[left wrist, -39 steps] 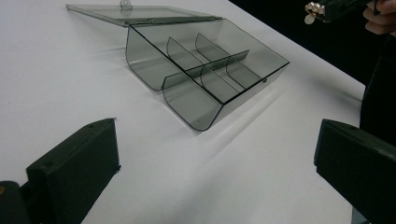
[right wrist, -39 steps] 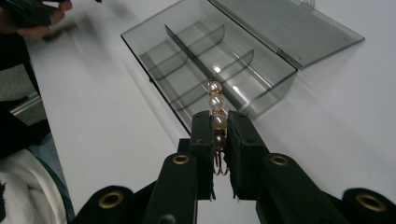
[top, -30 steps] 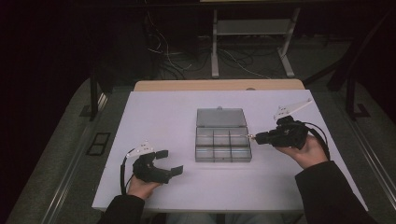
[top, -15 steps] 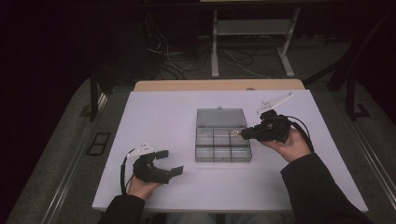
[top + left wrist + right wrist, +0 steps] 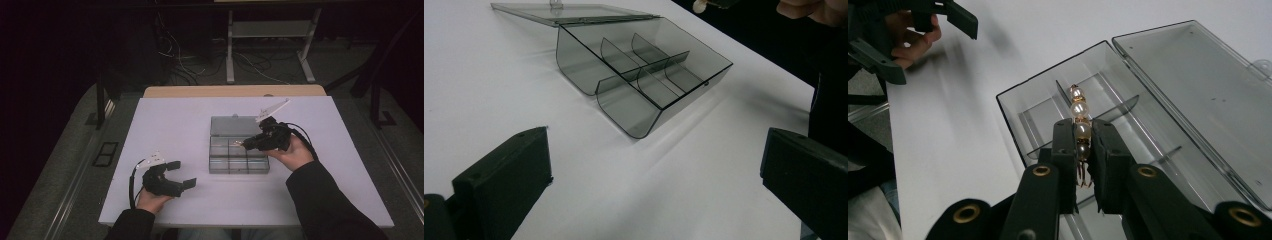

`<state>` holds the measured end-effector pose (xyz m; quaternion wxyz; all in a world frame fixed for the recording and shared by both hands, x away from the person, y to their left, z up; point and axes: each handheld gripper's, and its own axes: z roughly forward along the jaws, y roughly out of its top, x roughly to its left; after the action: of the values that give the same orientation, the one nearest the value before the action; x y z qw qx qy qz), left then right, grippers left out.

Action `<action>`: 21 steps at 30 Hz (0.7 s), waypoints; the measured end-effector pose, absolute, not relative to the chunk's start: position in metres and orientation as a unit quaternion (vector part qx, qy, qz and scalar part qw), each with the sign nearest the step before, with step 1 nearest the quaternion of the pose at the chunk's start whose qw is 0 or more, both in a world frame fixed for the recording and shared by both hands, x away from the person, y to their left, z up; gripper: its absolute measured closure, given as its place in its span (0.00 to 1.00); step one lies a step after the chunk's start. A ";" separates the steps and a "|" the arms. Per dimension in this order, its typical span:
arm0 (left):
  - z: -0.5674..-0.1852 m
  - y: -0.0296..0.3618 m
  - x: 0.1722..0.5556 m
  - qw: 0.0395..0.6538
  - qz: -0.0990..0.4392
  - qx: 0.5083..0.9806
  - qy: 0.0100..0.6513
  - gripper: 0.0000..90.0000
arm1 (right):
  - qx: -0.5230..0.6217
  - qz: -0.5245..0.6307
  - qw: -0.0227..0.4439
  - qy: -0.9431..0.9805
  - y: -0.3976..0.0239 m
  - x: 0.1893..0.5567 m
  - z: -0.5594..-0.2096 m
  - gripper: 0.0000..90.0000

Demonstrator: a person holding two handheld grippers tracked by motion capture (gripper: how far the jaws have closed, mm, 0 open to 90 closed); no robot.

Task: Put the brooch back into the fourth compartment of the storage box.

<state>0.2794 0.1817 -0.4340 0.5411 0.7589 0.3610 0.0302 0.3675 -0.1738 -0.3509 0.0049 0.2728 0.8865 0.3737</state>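
High view, left to right: the left gripper (image 5: 176, 174) rests low on the white table (image 5: 170, 125), well apart from the clear compartment box (image 5: 239, 159), its jaws spread wide with nothing between them. In the left gripper view the same jaws stand far apart at the frame's edges, the box lying open beyond them with its lid (image 5: 569, 12) folded flat on the table.

At centre, the box shows rows of small divided cells. Over its upper right cells hovers the right gripper (image 5: 246, 145), carried in the person's right hand (image 5: 292, 152).

Right gripper view tells the rest: the jaws are drawn narrow and clamp a short pearl-and-gold piece of jewellery (image 5: 1079, 122), its beads sticking out past the fingertips above the box's dividers (image 5: 1098, 107).

The risk lies in the release. The piece is gripped only at its lower end, so it may well swing or slip and land astride a divider or in the wrong cell. Brushing the light plastic box with the jaws could also shove it across the smooth table.
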 end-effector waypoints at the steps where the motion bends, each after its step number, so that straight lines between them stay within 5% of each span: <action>1: -0.434 0.182 0.279 0.541 0.030 0.759 0.361 0.00 | 0.273 0.372 0.003 0.887 -0.172 0.368 -0.352 0.90; 21: -0.434 0.182 0.281 0.537 0.029 0.764 0.357 0.00 | 0.276 0.361 -0.013 0.891 -0.134 0.385 -0.373 0.90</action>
<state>0.2808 0.1819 -0.4345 0.5369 0.7637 0.3574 0.0295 0.3850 -0.1339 -0.3732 -0.0130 0.2755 0.8907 0.3613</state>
